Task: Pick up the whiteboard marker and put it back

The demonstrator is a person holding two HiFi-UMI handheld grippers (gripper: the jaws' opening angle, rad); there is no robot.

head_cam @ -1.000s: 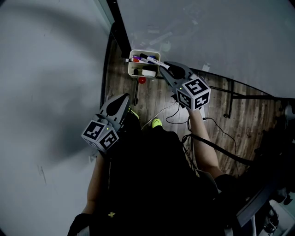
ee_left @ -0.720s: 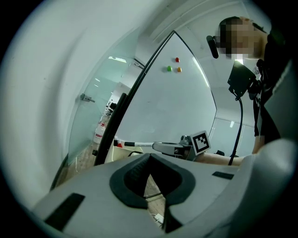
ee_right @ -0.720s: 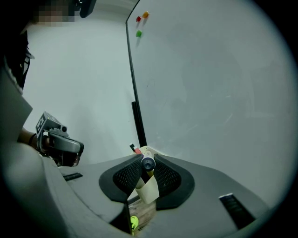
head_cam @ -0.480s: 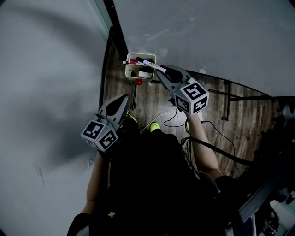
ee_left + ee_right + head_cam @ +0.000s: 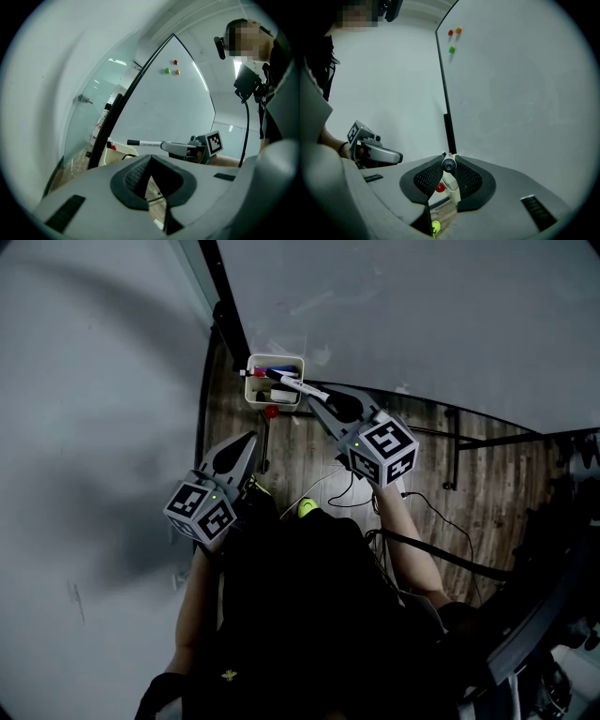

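Now holds the grey left tongs point(image 5: 246, 442) idle, closed and empty. Above the white plastic pen tub point(image 5: 267, 401), lifts the white, black-capped whiteboard marker point(image 5: 298, 385) higher, pinched in the right tongs point(image 5: 319, 399): pick-up likely done, return still due.

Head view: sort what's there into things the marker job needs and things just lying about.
For the job: whiteboard marker, clamped in the right gripper; white marker box; whiteboard.

Lying about: floor cables; small red round thing beside the box; left gripper, empty.
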